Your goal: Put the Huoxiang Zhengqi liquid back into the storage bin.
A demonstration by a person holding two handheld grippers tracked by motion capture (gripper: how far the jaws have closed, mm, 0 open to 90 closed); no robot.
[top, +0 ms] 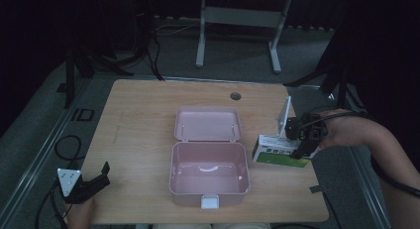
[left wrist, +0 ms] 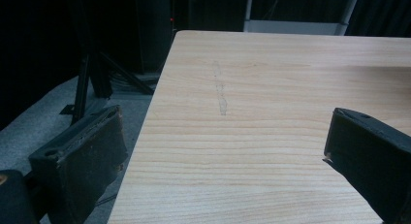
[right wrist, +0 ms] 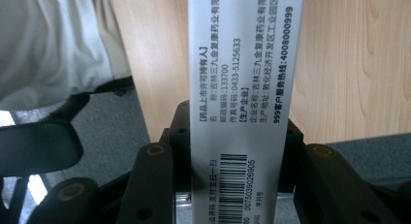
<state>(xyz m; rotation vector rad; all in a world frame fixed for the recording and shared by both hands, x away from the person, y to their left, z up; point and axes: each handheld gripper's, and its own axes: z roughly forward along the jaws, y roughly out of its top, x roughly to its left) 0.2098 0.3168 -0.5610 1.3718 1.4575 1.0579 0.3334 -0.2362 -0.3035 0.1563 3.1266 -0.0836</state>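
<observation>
- Your right gripper [top: 302,150] is clamped on the white-and-green cardboard medicine box [top: 277,150], right of the open pink plastic lunchbox [top: 208,174]; a narrow-edge grip may let it twist.
- Your left gripper [top: 96,182] rests with jaws apart at the near-left corner of the bench [top: 143,115].

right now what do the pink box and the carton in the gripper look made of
Pink box: likely moulded plastic, smooth, faintly glossy, with rounded corners and a white clasp.
Carton: thin printed cardboard by its flat panels, sharp folds, barcode and text; it sits clamped in the right gripper.
</observation>
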